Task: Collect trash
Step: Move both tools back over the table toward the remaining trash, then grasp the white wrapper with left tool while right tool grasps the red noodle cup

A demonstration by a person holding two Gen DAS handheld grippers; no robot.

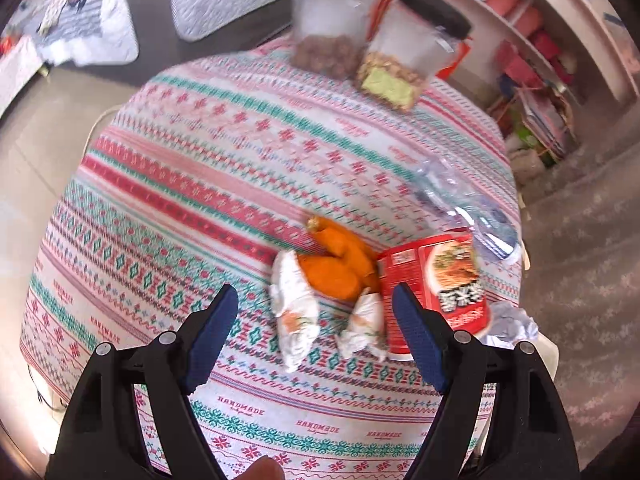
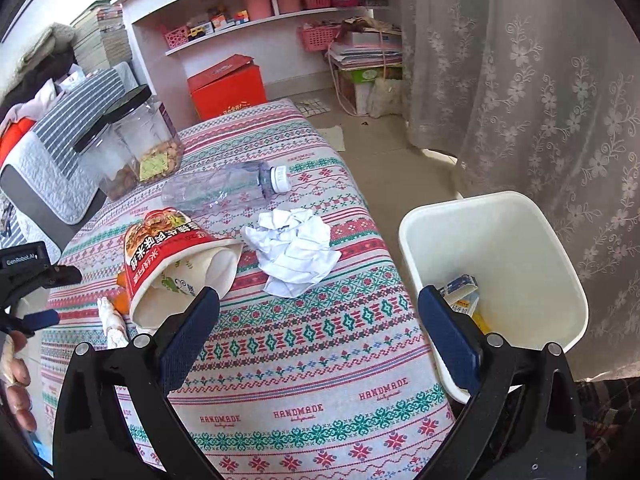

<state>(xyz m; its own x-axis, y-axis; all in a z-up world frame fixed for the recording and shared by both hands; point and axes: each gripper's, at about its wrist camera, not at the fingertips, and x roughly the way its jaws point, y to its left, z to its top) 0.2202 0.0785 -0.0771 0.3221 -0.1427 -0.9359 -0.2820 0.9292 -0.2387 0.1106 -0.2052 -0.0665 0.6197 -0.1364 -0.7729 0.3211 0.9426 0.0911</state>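
On the patterned tablecloth [image 1: 200,184] lie orange peel [image 1: 340,264], two crumpled wrappers [image 1: 296,312], a tipped red instant-noodle cup [image 1: 436,280], a crushed clear bottle [image 1: 464,204] and crumpled white paper [image 1: 514,322]. My left gripper [image 1: 316,316] is open and empty, hovering just above the wrappers. My right gripper [image 2: 320,320] is open and empty above the table's near right edge, beside the white bin [image 2: 496,280]. The cup [image 2: 176,256], the paper [image 2: 296,252] and the bottle [image 2: 224,188] lie ahead of it. The bin holds a small carton [image 2: 460,292].
Two black-lidded clear jars [image 1: 336,20] with snacks stand at the table's far side, also seen in the right wrist view [image 2: 132,140]. A shelf unit [image 2: 280,12], a red box [image 2: 228,88] and a lace curtain [image 2: 540,100] lie beyond the table. The left gripper shows at the left edge [image 2: 32,280].
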